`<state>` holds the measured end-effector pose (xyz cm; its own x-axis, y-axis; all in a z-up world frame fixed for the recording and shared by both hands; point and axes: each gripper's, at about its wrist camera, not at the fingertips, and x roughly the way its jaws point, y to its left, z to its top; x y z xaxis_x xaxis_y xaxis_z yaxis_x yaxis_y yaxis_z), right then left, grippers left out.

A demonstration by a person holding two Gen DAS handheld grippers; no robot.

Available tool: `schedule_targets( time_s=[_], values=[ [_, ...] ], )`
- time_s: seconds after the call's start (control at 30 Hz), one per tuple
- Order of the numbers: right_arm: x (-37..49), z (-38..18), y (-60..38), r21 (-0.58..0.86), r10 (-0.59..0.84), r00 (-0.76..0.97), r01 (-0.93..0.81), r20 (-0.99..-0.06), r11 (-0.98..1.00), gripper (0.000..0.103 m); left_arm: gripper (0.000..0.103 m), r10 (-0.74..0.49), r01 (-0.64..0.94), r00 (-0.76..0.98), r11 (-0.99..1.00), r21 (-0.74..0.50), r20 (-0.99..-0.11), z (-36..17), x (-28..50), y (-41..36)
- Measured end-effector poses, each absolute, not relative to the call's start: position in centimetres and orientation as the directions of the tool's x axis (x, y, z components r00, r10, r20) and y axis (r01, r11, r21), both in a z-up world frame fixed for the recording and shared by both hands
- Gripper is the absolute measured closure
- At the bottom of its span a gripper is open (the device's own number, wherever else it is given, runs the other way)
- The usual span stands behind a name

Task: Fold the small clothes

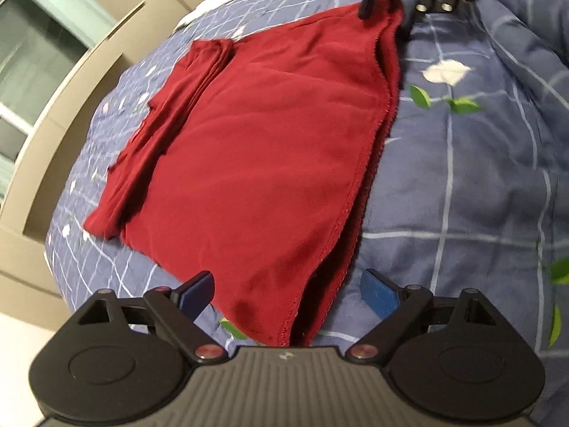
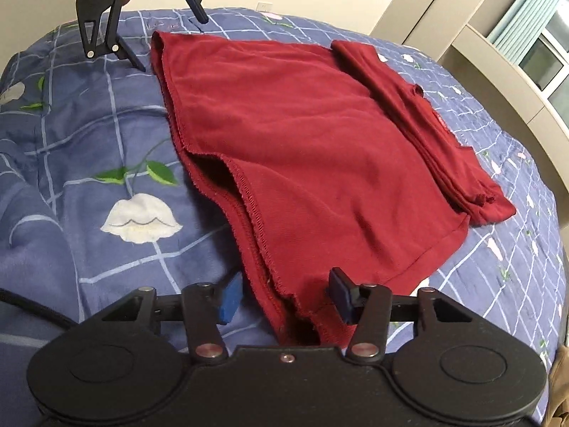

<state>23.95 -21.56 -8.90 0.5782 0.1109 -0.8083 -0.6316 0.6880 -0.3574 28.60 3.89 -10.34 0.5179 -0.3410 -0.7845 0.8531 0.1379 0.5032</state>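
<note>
Left wrist view: your left claw [image 1: 290,293] stands wide, its blue pads [image 1: 377,293] either side of the near corner of the red garment [image 1: 270,149] at 6 o'clock; neither pad presses the cloth, so nothing is held yet. The stance suits a pinch on that stitched hem corner. Your right claw [image 1: 387,14] appears at 12 o'clock over the far corner of the same hem.

Right wrist view: your right claw [image 2: 286,295] is about half open and straddles the hem corner at 6 o'clock. The right-hand pad [image 2: 339,293] lies at or against the cloth; the left-hand pad [image 2: 229,299] stands just beside the edge. Whether the cloth is already pinched cannot be told.

The garment lies flat on the blue checked quilt [image 2: 89,142], spreading from 6 toward 12 o'clock. One sleeve [image 2: 419,131] is laid lengthwise along the side at 2 o'clock, away from both claws. This placement suggests one narrowing fold is done. With a claw at each end of the hem, the likely next step is lifting that edge across the body.
</note>
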Motion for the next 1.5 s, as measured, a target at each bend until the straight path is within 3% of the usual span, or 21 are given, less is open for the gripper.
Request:
schedule_targets(
  time_s=[0.03,0.13,0.17,0.2,0.3,0.57,0.93,1.2,1.5],
  values=[
    [24.0,-8.9,-21.6,-0.355,0.113,0.578,-0.632,-0.808,0.689,0.059,0.020,-0.344,0.849,0.521,0.120,0.514,-0.781,-10.5,28.5,3.9],
    [24.3,-8.7,-21.6,-0.341,0.120,0.573,-0.629,-0.811,0.699,0.081,0.049,-0.369,0.847,0.512,0.064,0.528,-0.776,-10.8,27.8,3.9],
    [24.4,-8.6,-21.6,-0.332,0.124,0.568,-0.629,-0.813,0.703,0.090,0.068,-0.370,0.845,0.510,0.045,0.533,-0.777,-10.9,27.6,3.9],
    [24.4,-8.6,-21.6,-0.327,0.126,0.566,-0.628,-0.815,0.707,0.091,0.086,-0.367,0.843,0.509,0.030,0.537,-0.779,-11.1,27.3,3.9],
    [24.7,-8.0,-22.0,-0.296,0.142,0.552,-0.627,-0.822,0.721,0.096,0.098,-0.357,0.850,0.503,0.042,0.525,-0.787,-11.2,27.5,4.1],
    [26.6,-5.3,-23.4,-0.179,0.193,0.518,-0.583,-0.834,0.792,0.099,0.099,-0.356,0.900,0.433,0.231,0.370,-0.829,-7.1,31.7,4.1],
    [32.9,1.4,-26.7,-0.077,0.245,0.506,-0.534,-0.827,0.842,0.100,0.099,-0.356,0.840,0.466,0.466,0.279,-0.810,0.9,40.2,3.1],
    [41.8,5.8,-30.0,-0.089,0.236,0.532,-0.514,-0.813,0.853,0.100,0.099,-0.353,0.776,0.533,0.567,0.277,-0.769,4.7,48.2,0.8],
    [53.5,6.0,-32.8,-0.117,0.210,0.492,-0.553,-0.845,0.825,0.100,0.099,-0.308,0.749,0.497,0.625,0.220,-0.811,6.1,59.7,-2.2]
  ],
)
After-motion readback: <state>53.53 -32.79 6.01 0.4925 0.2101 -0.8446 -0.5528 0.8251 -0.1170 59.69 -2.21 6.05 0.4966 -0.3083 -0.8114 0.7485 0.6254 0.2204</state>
